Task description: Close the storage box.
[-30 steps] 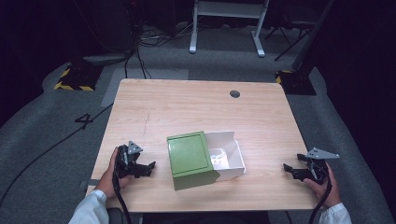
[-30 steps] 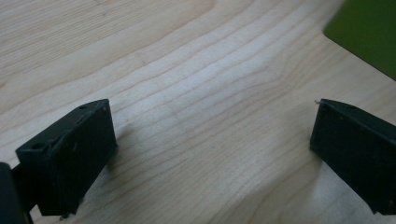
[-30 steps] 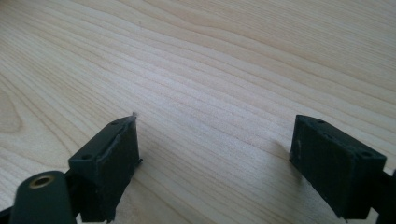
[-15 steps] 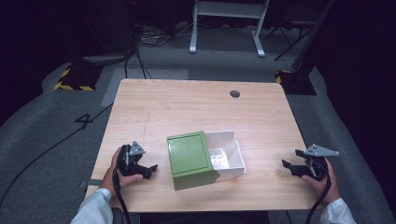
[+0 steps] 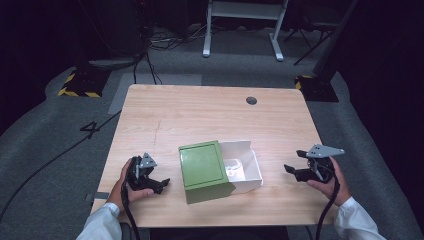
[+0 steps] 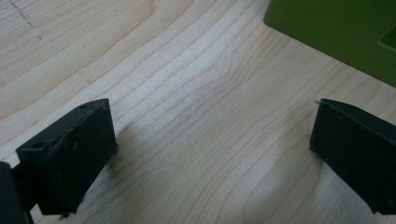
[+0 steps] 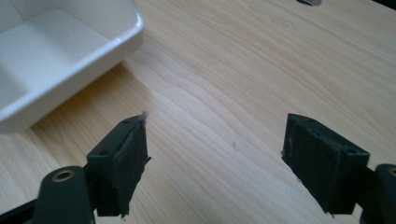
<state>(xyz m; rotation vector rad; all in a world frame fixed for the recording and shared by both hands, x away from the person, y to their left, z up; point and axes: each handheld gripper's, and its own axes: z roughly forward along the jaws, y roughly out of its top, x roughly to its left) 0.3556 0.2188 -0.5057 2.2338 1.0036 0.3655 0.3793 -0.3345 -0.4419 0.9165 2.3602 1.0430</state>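
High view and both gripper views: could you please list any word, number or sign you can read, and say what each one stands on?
"4", a dark mark on the grey floor left of the table.
The green lid and the white box carry no readable text.
The yellow-and-black hazard stripes on the floor are a pattern, without words.

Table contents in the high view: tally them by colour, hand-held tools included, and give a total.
Green: 1, the lid lying over the box's left part
White: 1, the open box
Black: 2, the left tool and the right tool, both open
Total: 4
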